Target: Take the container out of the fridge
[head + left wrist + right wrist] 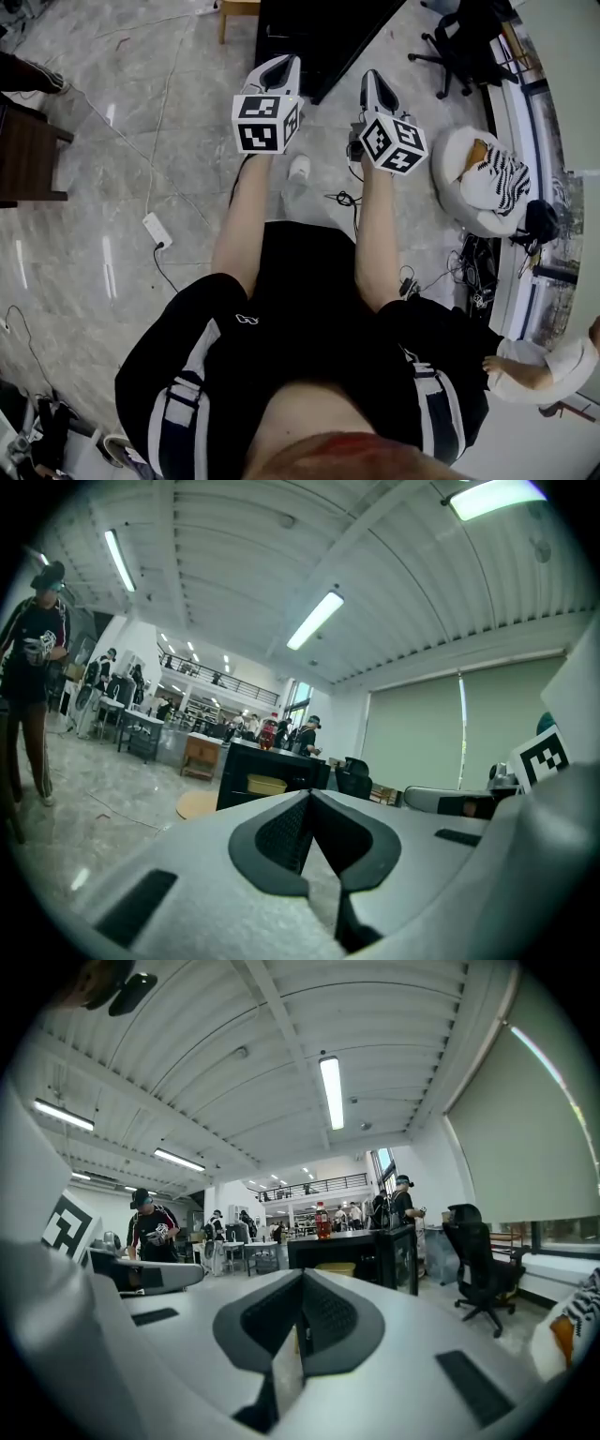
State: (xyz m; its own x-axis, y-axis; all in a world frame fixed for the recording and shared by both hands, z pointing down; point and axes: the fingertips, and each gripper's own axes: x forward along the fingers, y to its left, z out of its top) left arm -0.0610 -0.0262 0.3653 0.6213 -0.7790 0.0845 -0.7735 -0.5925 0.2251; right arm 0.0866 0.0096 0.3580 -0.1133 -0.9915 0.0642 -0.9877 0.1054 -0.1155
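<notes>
Jaws of the left gripper [279,66] and right gripper [372,82] were pressed together on nothing, both pointing toward 12 o'clock. Bare floor [122,141] lay open between them and the near edge of the black fridge [319,37] at 12 o'clock. The yellow container [335,1267] sat inside the fridge, with an office chair [459,42] at 2 o'clock.

That was a big open lab hall: ribbed white ceiling [281,1072] with strip lights [331,1091], a railed mezzanine [314,1185], people [155,1227] at workbenches [139,726], an office chair [478,1269], and cables [159,103] and a power strip [156,230] trailing over the marble floor [103,178].
</notes>
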